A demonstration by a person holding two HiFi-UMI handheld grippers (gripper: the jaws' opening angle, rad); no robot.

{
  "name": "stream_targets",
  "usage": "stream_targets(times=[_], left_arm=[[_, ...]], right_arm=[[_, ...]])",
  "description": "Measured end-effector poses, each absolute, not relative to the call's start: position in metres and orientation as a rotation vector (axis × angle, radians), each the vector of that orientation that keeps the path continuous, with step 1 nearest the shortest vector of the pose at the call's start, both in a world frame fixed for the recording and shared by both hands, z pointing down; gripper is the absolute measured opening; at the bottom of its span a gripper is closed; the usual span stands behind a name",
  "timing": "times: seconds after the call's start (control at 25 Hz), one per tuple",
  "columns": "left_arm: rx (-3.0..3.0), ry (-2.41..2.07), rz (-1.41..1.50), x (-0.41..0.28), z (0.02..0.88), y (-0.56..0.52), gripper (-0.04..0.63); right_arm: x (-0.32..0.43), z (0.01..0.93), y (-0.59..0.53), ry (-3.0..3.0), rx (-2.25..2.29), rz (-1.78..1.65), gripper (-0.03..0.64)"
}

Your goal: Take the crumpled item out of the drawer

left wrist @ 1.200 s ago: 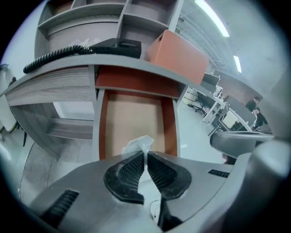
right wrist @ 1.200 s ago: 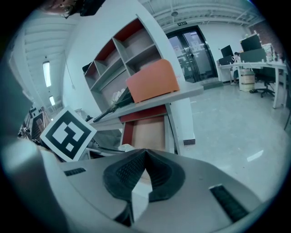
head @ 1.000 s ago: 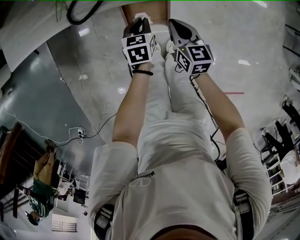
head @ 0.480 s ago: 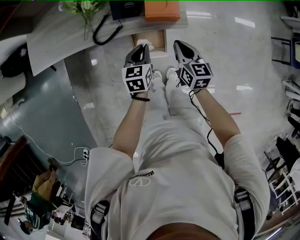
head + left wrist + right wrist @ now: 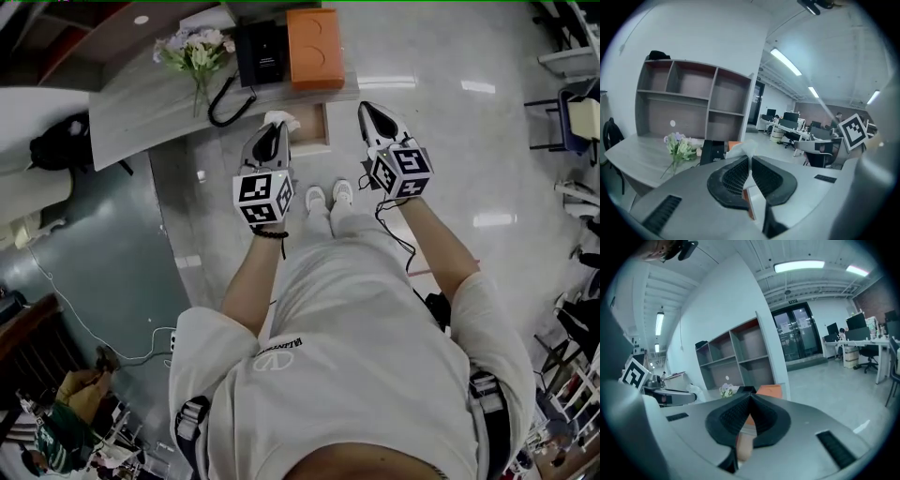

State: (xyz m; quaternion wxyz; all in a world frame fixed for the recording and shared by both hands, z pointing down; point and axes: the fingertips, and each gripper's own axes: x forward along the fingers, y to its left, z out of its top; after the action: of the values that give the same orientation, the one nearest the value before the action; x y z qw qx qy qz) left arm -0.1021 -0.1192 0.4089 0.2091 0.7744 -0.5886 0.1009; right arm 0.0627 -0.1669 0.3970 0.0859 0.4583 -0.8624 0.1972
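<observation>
A white crumpled paper item (image 5: 281,119) sticks out of the tip of my left gripper (image 5: 272,129), which is shut on it. In the left gripper view the crumpled item (image 5: 744,149) shows above the closed pads of the left gripper (image 5: 749,161). My right gripper (image 5: 368,110) is held up beside it, and in the right gripper view the right gripper (image 5: 749,399) has its pads together with nothing between them. Below both, the wooden drawer (image 5: 315,131) stands pulled out from the desk (image 5: 131,127); both grippers are raised well above it.
On the desk are a bunch of flowers (image 5: 195,52), a black phone (image 5: 260,52) with a cord, and an orange box (image 5: 314,47). An open shelf unit (image 5: 693,108) stands behind the desk. My own feet (image 5: 328,197) are on the glossy floor in front of the drawer.
Both grippers have risen from low by the drawer to above desk height, the left one keeping the white item. The desk top, flowers, phone and orange box have come into view.
</observation>
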Motion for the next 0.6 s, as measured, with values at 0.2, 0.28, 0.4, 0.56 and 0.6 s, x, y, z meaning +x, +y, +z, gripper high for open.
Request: stream_targets(times=[0.2,0.28,0.4,0.56,0.6], left_arm=[[2.248,-1.694,0.197,-0.104,0.351,-0.114,0.021],[2.283,-1.703,0.147,-0.104,0.328,-0.111,0.021],[2.346,-1.732,0.064,-0.109,0.292,-0.109,0.021],[2.43,-1.74,-0.048,-0.115,0.249,-0.102,0.021],[2.449,-1.743,-0.068,-0.117,0.24,-0.099,0.021]], right_arm=[[0.083,0.339,-0.167,-2.618,1.443,0.467,0.002],[0.095,0.319,-0.166,-2.63,1.48,0.441,0.002],[0.108,0.293,-0.168,-2.642,1.525,0.399,0.002],[0.124,0.26,-0.169,-2.65,1.588,0.349,0.002],[0.127,0.252,-0.168,-2.652,1.599,0.332,0.002]])
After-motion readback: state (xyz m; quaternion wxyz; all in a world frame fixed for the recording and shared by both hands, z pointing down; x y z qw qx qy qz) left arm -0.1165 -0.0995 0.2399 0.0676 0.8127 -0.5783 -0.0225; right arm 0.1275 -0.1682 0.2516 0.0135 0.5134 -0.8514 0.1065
